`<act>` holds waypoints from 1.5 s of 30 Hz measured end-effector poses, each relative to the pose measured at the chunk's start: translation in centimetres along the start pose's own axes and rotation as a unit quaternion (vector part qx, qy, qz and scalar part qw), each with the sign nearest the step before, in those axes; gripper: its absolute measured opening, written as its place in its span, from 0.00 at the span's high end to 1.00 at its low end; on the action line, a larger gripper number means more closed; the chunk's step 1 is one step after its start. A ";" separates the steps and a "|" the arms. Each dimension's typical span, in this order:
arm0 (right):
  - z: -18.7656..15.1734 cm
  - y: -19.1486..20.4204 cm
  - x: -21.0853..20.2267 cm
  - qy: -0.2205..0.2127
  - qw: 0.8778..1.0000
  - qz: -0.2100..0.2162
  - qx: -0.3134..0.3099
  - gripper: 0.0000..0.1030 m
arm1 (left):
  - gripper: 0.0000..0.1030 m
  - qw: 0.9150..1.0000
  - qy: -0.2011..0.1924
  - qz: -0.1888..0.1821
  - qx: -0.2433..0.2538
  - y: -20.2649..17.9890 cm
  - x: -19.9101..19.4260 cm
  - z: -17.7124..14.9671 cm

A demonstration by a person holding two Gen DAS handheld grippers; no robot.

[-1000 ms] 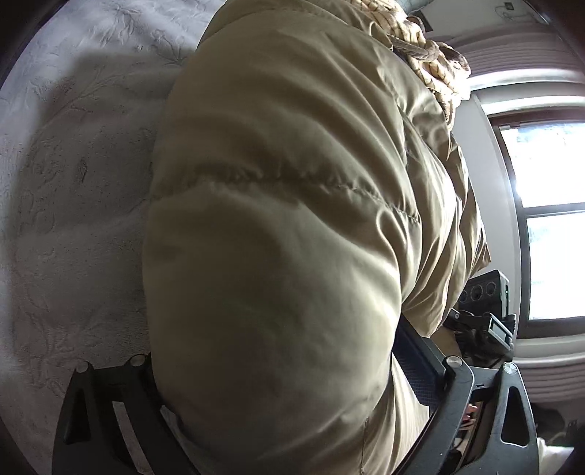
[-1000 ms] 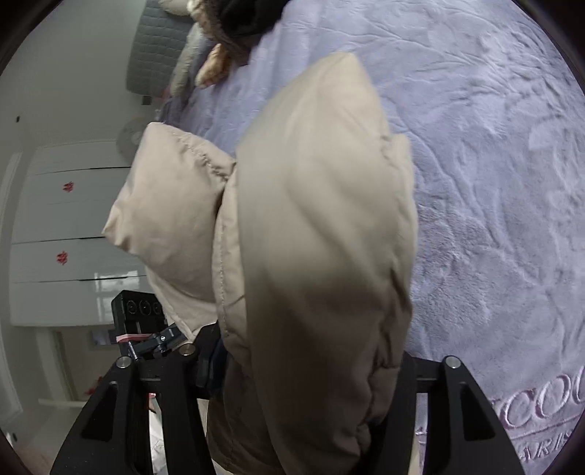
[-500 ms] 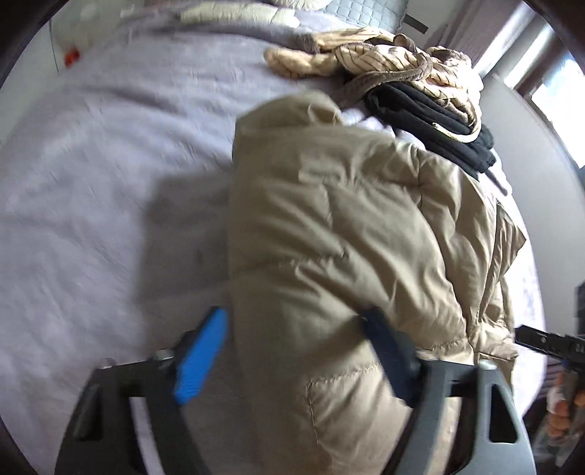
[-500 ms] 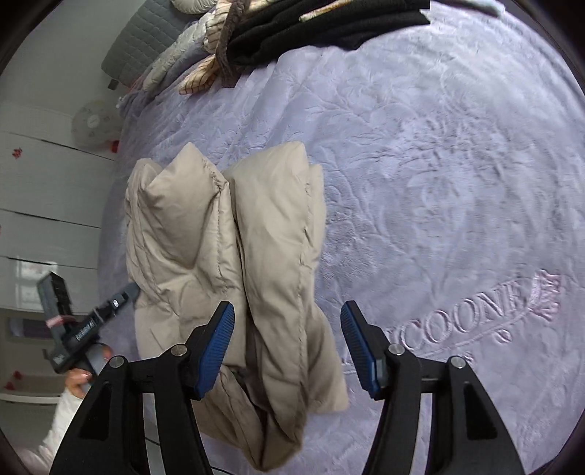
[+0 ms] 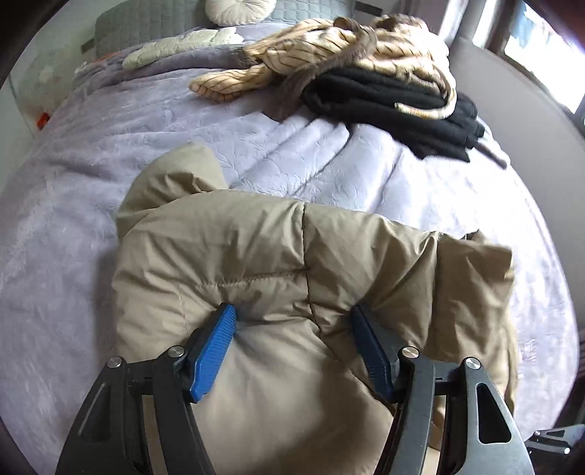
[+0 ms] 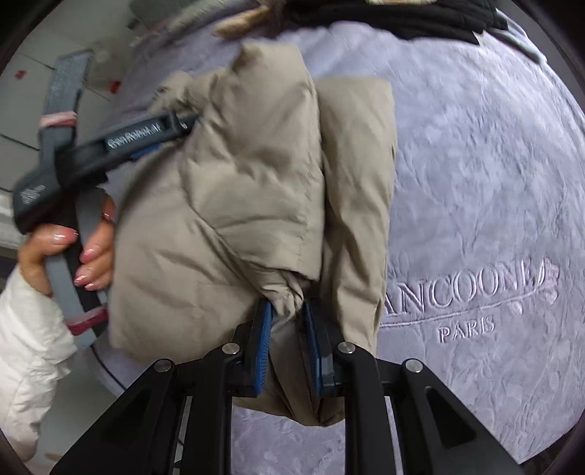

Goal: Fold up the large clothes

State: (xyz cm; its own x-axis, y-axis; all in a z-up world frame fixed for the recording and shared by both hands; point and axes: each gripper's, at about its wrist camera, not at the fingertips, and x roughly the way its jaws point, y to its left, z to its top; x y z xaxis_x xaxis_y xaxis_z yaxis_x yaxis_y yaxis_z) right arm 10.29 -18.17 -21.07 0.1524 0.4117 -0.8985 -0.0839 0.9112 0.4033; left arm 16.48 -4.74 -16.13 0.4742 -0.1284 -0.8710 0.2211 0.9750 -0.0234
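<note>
A beige puffer jacket lies bundled in thick folds on the lavender bed cover. My left gripper has its blue pads dug into a wide puffy fold at the jacket's near edge. In the right wrist view the jacket fills the middle. My right gripper is closing, its jaws narrow, with a bunched corner of the jacket pinched between the pads. To the left, a hand in a white sleeve holds the left gripper's handle against the jacket's far side.
A tan striped knit lies over folded black clothes at the far side of the bed, with a round pillow behind. Embroidered lettering marks the cover on the right. White cupboards stand beyond the bed's left edge.
Both grippers have drawn back and up from the jacket, so more of the bed shows. The right jaws have narrowed from wide apart to pinching a bunch of fabric. The left jaws have closed on a fold.
</note>
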 end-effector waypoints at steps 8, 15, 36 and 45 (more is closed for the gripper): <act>0.4 -1.7 3.4 0.023 0.999 -0.004 0.023 0.80 | 0.33 0.999 0.005 0.019 0.026 -1.2 1.0 -0.4; -0.2 -1.3 2.5 0.029 0.999 -0.013 0.028 0.80 | 0.33 1.000 -0.009 0.007 0.007 -0.2 -3.0 -1.6; -1.5 -2.9 -3.6 0.023 0.999 -0.018 0.031 0.73 | 0.33 0.994 0.073 -0.001 -0.077 4.9 -8.6 -11.7; -3.9 -1.9 -6.7 0.005 0.998 -0.036 0.047 0.73 | 0.33 0.994 0.081 -0.007 -0.079 6.3 -9.2 -12.4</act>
State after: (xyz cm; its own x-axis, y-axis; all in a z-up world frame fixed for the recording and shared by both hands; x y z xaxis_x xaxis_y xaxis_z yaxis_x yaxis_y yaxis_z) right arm 5.55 -22.69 -16.48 0.1457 0.3462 -0.9268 0.0201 0.9355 0.3527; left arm 2.93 4.80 -14.34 0.3263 -0.1237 -0.9371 0.0846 0.9912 -0.1013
